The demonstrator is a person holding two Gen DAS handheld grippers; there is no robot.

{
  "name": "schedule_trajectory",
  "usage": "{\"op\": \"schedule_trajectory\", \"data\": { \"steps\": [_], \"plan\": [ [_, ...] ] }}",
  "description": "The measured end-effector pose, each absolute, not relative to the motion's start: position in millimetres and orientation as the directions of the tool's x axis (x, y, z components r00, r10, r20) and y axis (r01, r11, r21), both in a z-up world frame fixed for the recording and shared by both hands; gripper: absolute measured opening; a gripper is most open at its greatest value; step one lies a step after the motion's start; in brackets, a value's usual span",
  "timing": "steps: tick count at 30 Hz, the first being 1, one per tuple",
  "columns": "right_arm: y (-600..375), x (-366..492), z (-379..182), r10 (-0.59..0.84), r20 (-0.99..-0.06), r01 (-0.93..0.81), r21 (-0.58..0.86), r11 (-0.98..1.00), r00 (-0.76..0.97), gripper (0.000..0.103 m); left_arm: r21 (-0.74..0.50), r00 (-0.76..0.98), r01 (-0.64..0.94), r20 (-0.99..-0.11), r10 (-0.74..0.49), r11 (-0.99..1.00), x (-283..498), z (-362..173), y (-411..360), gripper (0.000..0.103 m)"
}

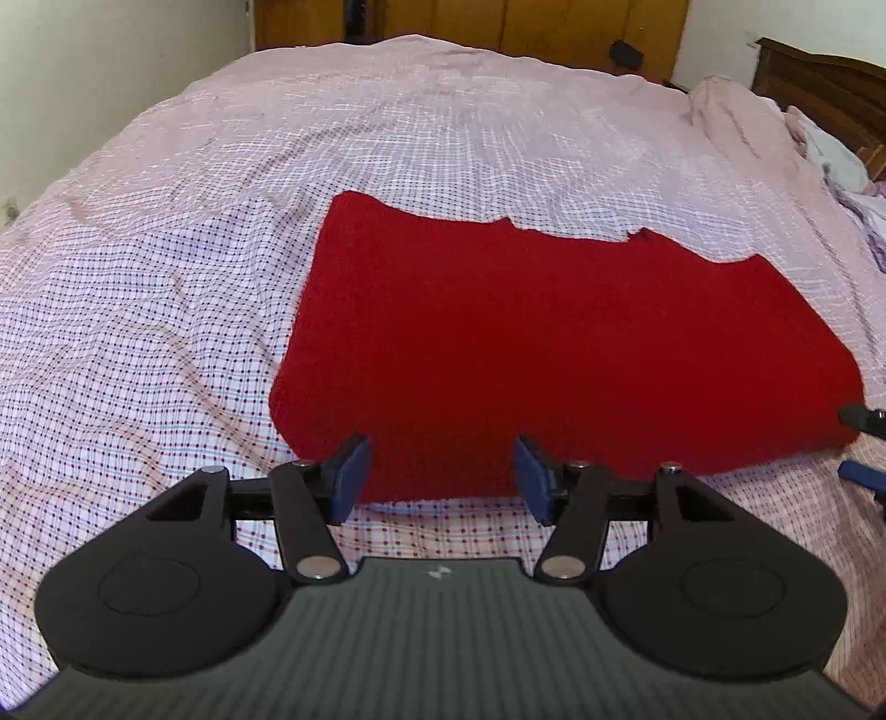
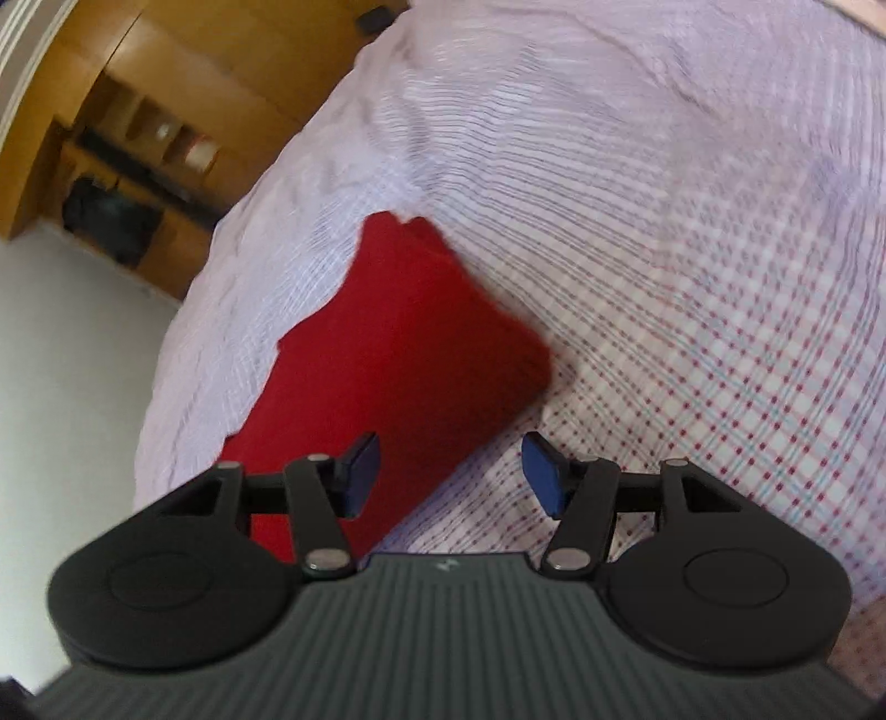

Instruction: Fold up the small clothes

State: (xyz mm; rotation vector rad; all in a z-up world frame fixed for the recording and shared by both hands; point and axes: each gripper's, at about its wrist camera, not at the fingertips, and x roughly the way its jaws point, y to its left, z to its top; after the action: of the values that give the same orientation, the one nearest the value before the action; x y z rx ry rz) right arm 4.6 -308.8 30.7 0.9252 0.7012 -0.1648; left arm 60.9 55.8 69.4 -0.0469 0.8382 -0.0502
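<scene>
A red cloth [image 1: 554,354] lies flat on the bed [image 1: 166,332], over its checked pink sheet, with no container around it. The left gripper [image 1: 441,476] hangs above the cloth's near edge, jaws apart with nothing pinched between them. The right gripper [image 2: 449,471] hovers over the cloth's near corner, jaws apart and empty; the cloth's edge runs between them below.

Folded garment [image 1: 554,343] lies flat on bedsheet [image 1: 166,332], mid-bed. Left gripper [image 1: 440,471] above garment's near edge, right gripper [image 2: 451,471] over its near corner. Wardrobe [image 1: 470,22] behind bed's far end; headboard [image 1: 819,94] and pillows [image 1: 830,155] at right.
</scene>
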Motion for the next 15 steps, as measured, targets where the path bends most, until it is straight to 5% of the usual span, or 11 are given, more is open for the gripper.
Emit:
{"op": "schedule_trajectory", "data": {
  "steps": [15],
  "plan": [
    [-305, 39, -4, 0.131, -0.454, 0.305, 0.759, 0.576, 0.881, 0.071, 0.023, 0.681, -0.005, -0.732, 0.020, 1.000, 85, 53, 29, 0.068]
  ]
}}
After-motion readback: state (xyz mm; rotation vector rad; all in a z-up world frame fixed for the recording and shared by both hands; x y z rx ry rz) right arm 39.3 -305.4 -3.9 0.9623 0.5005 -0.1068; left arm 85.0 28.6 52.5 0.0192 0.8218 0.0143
